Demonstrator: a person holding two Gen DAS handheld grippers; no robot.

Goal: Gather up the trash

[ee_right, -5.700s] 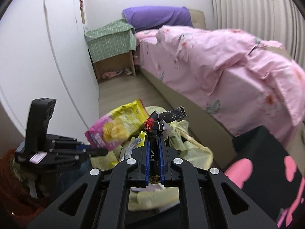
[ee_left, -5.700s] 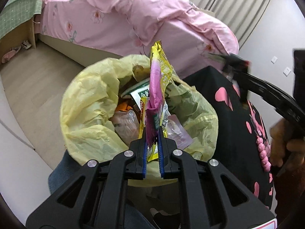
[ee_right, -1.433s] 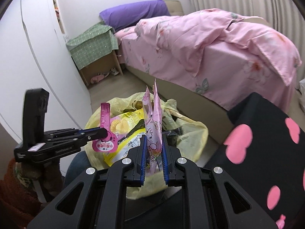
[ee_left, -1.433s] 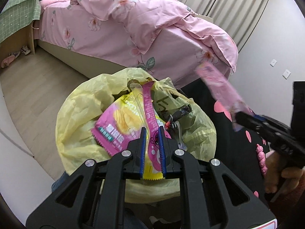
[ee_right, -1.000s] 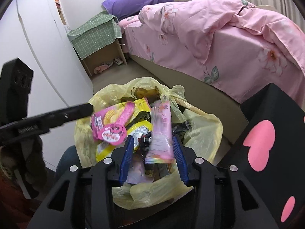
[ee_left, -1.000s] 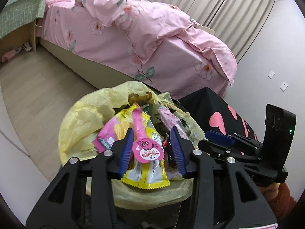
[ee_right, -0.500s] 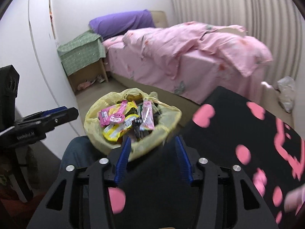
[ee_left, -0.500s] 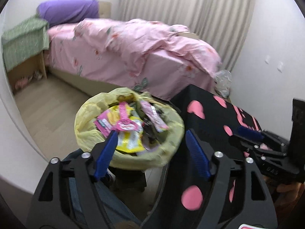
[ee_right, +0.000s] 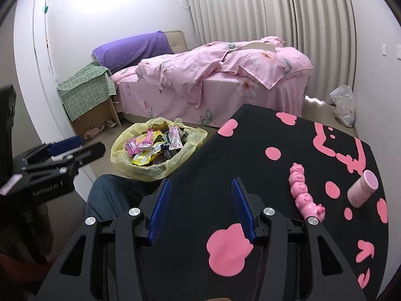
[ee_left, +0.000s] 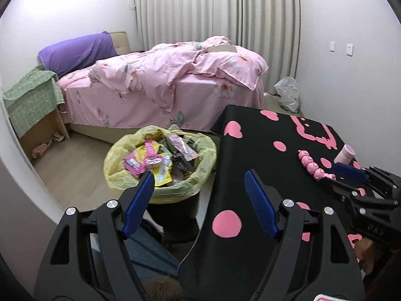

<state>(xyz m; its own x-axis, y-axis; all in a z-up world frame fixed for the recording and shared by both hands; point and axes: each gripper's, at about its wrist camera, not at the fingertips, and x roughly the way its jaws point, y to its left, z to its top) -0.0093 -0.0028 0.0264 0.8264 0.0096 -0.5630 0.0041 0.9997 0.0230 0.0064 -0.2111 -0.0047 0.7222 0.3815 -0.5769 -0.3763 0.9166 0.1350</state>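
Observation:
A bin lined with a yellow bag (ee_left: 112,173) (ee_right: 120,150) stands on the floor left of the table, filled with snack wrappers (ee_left: 136,161) (ee_right: 140,145) in pink, yellow and black. My left gripper (ee_left: 199,178) is open and empty, hovering back from the bin above the table's left edge. My right gripper (ee_right: 200,183) is open with nothing between its blue pads, over the black cloth. Each gripper shows in the other's view: the right gripper (ee_left: 351,173) at the right, the left gripper (ee_right: 75,145) at the left.
The table (ee_left: 250,145) (ee_right: 238,150) wears a black cloth with pink spots; a pink caterpillar toy (ee_right: 303,193) and a pink cup (ee_right: 363,188) lie on it. Behind are a pink bed (ee_left: 175,75), a green-covered nightstand (ee_left: 32,100) and a white plastic bag (ee_left: 288,94). A person's jeans-clad leg (ee_right: 112,190) is below.
Both grippers let their wrappers drop into the bin and opened wide. They then drew back and up from the bin, so the table now fills the lower right.

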